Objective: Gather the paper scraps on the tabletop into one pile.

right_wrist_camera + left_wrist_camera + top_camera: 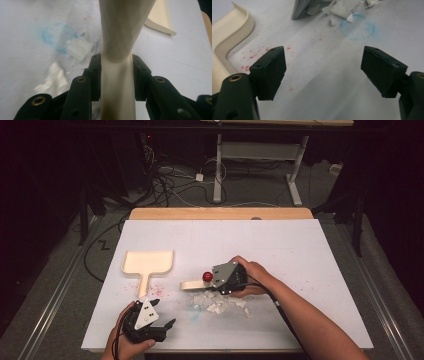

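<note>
My right gripper [216, 282] is shut on the handle of a cream scraper-like tool [117, 45]. The tool's flat end [190, 284] points left along the table, and a red knob [207, 276] sits beside the jaws. A pile of torn white paper scraps [220, 302] lies just in front of this gripper. A cream dustpan [148, 262] lies flat to the left, handle toward me. My left gripper [164, 312] hovers near the front edge with its jaws wide open and nothing between them [322, 72]; the dustpan's edge [227, 37] is at its left.
The white table sheet [300, 260] carries a blue smudge [358, 27] next to the scraps [337, 8] and red specks [249, 56] by the dustpan handle. A wooden strip [220, 213] borders the far edge. Cables and desk legs lie on the floor beyond.
</note>
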The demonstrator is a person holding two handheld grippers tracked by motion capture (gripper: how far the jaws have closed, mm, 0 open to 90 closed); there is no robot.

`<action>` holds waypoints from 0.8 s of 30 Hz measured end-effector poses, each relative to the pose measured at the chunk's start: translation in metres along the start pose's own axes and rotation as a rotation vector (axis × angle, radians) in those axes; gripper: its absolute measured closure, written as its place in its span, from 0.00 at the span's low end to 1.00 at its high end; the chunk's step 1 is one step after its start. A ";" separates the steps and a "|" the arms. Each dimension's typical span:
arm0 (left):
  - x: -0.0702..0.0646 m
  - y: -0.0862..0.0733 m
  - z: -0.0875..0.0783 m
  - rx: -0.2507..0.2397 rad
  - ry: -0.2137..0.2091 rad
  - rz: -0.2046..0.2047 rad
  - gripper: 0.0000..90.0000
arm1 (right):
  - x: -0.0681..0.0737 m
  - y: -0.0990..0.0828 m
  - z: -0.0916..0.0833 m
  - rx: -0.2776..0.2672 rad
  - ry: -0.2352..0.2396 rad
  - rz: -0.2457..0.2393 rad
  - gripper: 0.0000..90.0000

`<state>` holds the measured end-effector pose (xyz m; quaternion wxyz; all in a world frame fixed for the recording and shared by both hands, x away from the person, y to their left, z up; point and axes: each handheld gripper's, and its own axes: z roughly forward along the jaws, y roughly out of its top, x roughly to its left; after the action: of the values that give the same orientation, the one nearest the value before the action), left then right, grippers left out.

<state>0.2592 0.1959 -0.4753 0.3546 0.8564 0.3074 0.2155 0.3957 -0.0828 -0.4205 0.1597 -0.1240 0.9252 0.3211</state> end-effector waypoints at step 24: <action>-0.003 0.003 0.001 0.003 0.000 0.019 0.22 | 0.026 -0.055 -0.114 0.034 -0.413 0.450 0.75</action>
<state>0.2592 0.1920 -0.4746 0.3515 0.8597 0.2995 0.2182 0.3653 -0.2004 -0.3760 0.2715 0.1545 0.8827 0.3511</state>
